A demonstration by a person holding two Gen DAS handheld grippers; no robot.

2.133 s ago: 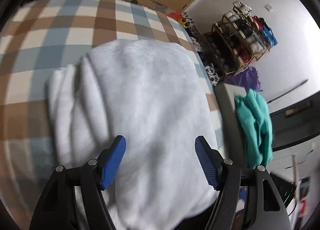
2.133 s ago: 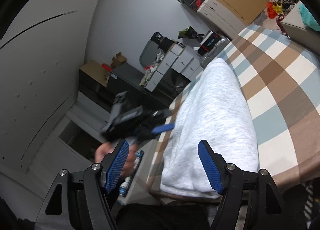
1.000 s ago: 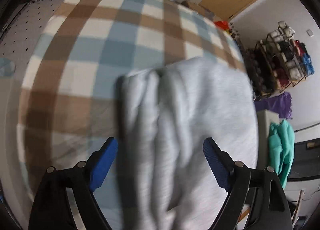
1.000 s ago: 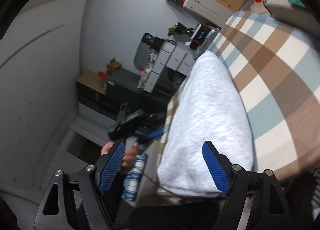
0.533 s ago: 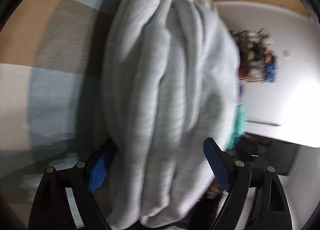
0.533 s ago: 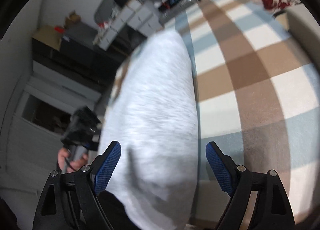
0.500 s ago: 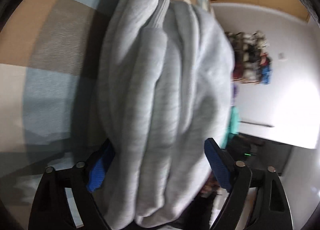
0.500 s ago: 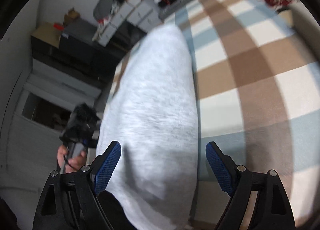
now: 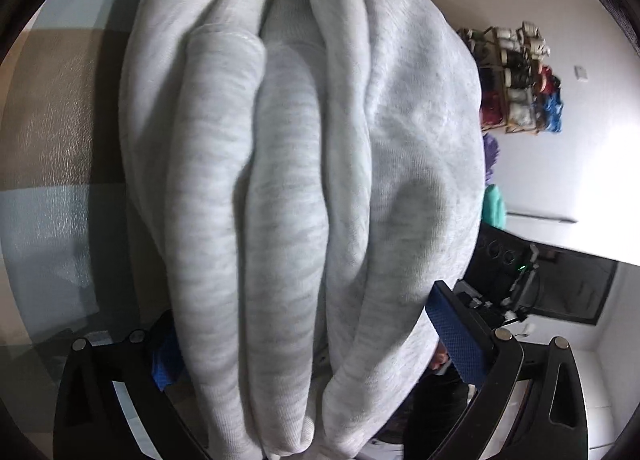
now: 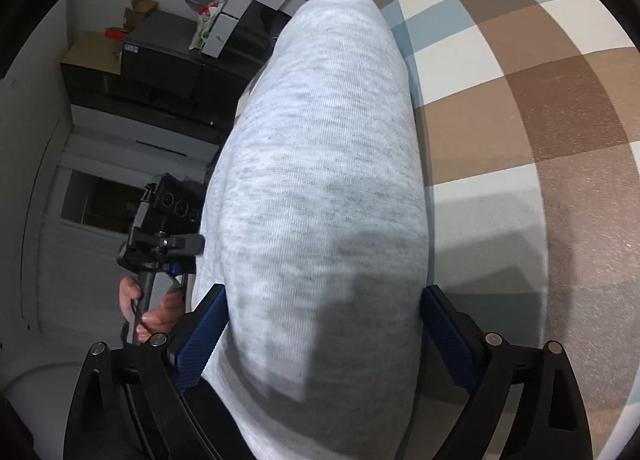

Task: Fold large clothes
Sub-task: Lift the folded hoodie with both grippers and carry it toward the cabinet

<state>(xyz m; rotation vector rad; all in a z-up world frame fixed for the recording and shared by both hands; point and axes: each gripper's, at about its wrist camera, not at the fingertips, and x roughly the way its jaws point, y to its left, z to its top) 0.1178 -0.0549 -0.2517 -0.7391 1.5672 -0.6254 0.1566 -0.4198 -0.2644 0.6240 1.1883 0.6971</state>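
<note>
Left claw (image 9: 308,344) spread wide, straddling layered edge of grey garment (image 9: 304,164), not clamped. Right claw (image 10: 320,336) likewise spread, straddling opposite smooth folded end of same garment (image 10: 320,164); fabric touches pads, no squeeze evident. Garment lies as thick multi-layer bundle on checked blue-brown-cream cloth (image 10: 540,100) covering bed or counter, cannot tell which. Judgement: folding essentially done; remaining work likely lift or shift of bundle, maybe final tidy. No readable brand, label or writing on garment; shelf clutter (image 9: 516,80) too small to read.
</note>
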